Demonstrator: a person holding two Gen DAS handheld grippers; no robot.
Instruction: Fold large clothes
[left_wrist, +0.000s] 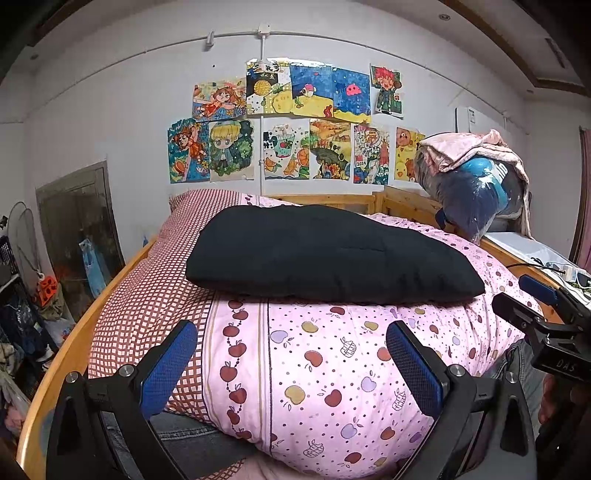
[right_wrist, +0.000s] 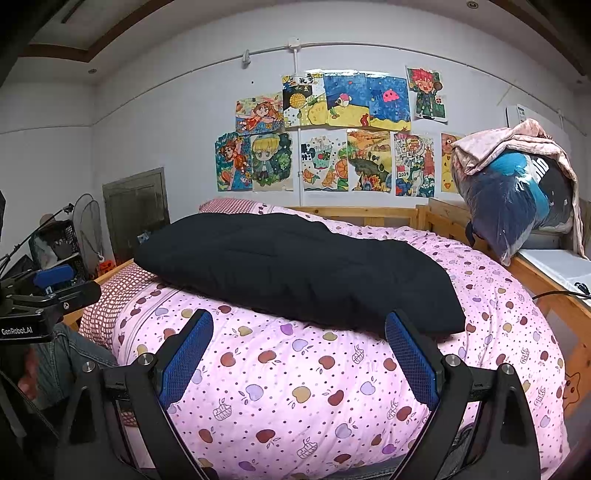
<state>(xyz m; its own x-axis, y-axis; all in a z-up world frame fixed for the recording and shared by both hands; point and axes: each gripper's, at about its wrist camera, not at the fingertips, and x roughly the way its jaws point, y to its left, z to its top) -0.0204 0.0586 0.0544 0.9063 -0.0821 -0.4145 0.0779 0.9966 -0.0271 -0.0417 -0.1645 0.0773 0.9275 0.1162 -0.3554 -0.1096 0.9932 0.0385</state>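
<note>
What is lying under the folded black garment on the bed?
The black garment rests on a pink quilt printed with apples. What lies below the quilt there is covered; at the left a red checked sheet shows.

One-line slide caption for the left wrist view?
Open left gripper hovers above the apple-print quilt, facing a folded black garment lying on the bed.

Left tongs agape, empty; right tongs likewise.
</note>
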